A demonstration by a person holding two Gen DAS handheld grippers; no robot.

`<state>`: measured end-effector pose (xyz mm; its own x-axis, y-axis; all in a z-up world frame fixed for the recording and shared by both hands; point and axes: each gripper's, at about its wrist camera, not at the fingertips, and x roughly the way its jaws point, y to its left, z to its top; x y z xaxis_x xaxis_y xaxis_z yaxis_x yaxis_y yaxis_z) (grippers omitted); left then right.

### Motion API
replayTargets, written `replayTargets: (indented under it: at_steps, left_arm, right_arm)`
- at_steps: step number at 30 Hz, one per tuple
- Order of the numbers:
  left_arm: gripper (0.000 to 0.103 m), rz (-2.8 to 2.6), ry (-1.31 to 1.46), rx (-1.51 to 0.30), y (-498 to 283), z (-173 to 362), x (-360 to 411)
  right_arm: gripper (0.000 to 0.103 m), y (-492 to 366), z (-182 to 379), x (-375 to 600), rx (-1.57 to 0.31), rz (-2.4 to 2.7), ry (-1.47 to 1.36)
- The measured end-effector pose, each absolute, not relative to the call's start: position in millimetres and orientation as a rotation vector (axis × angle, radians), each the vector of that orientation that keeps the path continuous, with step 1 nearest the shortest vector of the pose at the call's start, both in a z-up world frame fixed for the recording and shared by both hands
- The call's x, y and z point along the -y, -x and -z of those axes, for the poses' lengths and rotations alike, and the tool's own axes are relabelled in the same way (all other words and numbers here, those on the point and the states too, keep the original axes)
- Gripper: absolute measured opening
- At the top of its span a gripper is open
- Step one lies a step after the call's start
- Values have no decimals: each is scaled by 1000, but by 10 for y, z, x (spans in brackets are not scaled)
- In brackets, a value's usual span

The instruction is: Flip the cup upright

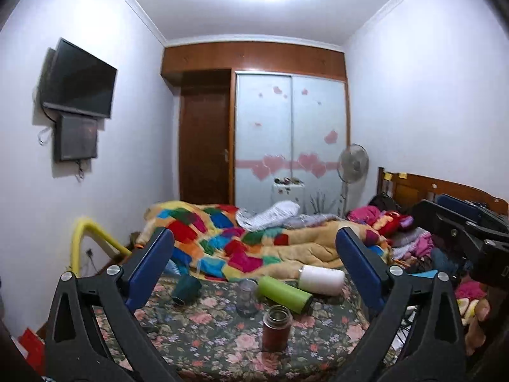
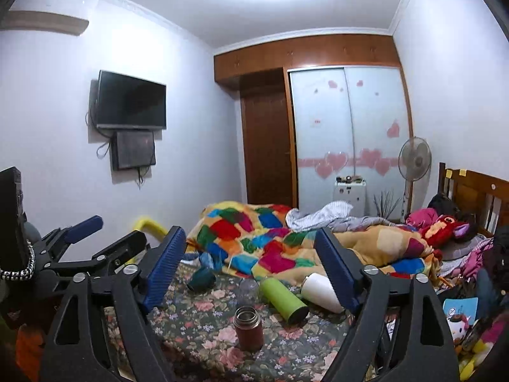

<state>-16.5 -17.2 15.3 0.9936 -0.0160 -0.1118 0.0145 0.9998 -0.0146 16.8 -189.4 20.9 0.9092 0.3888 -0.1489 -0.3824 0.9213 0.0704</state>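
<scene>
Several cups sit on the floral bedsheet (image 1: 206, 328). A dark teal cup (image 1: 186, 289) lies on its side at the left; it also shows in the right wrist view (image 2: 201, 278). A green bottle (image 1: 284, 293) and a white cup (image 1: 322, 280) lie on their sides. A clear glass (image 1: 247, 297) and a brown steel flask (image 1: 276, 328) stand upright. My left gripper (image 1: 254, 254) is open and empty, held above the cups. My right gripper (image 2: 251, 254) is open and empty too. The left gripper shows at the left of the right wrist view (image 2: 105, 232).
A patchwork quilt (image 1: 241, 242) is heaped behind the cups. Clothes and toys (image 1: 410, 232) pile at the right by the wooden headboard (image 1: 413, 187). A yellow rail (image 1: 92, 232) stands at the bed's left edge. A wardrobe (image 1: 289, 137), fan (image 1: 353, 162) and wall TV (image 1: 79, 79) lie beyond.
</scene>
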Motion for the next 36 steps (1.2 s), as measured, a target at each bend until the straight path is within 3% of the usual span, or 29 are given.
replayTargets:
  at_steps: [7,36]
  left_arm:
    - [103,-23,11,-112,257,-108,190]
    - [103,-17,25,-164,241,9,190]
  right_arm:
    - [103,-99,-156,1913,-144,-350,-46]
    - [103,32,-72,1985,-203,-333,-23]
